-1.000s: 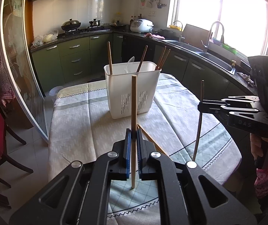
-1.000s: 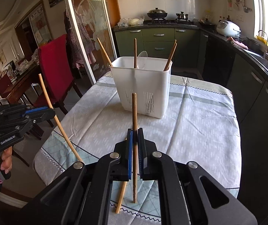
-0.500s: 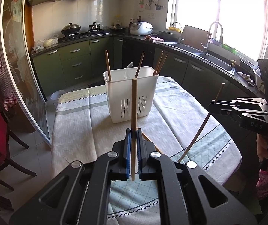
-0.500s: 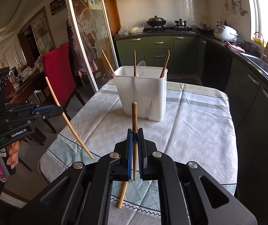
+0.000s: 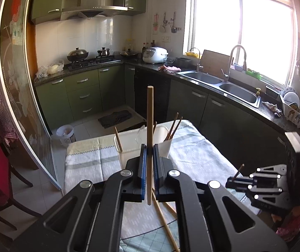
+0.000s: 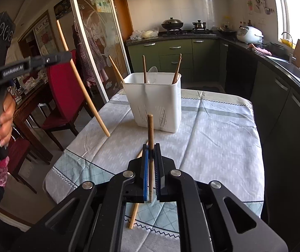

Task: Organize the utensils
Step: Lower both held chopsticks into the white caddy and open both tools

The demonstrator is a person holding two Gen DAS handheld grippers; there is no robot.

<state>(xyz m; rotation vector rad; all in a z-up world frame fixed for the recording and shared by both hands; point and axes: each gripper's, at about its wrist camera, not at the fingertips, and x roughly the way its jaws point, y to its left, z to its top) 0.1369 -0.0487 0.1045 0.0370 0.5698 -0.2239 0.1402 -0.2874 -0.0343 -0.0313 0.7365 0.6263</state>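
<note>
White caddy (image 6: pixel 156 103) on tabletop (image 6: pixel 213 130), holding chopsticks (image 6: pixel 176 69) and a spoon (image 6: pixel 152 71). Left tongs (image 5: pixel 148 153) clenched on a pale chopstick (image 5: pixel 149 115); right tongs (image 6: pixel 151 153) clenched on a darker chopstick (image 6: pixel 150 132). Loose chopstick (image 6: pixel 133 214) lying on tabletop.

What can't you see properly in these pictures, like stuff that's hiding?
- Inside the white basket: both views; its walls hide the lower ends of the chopsticks and the white spoon.
- Loose chopsticks on the table: left wrist view; the left hand-held gripper covers their upper ends.
- Right hand-held gripper: left wrist view; its dark chopstick shows only a stub.
- The person: cut off by the edges; only a hand shows.
</note>
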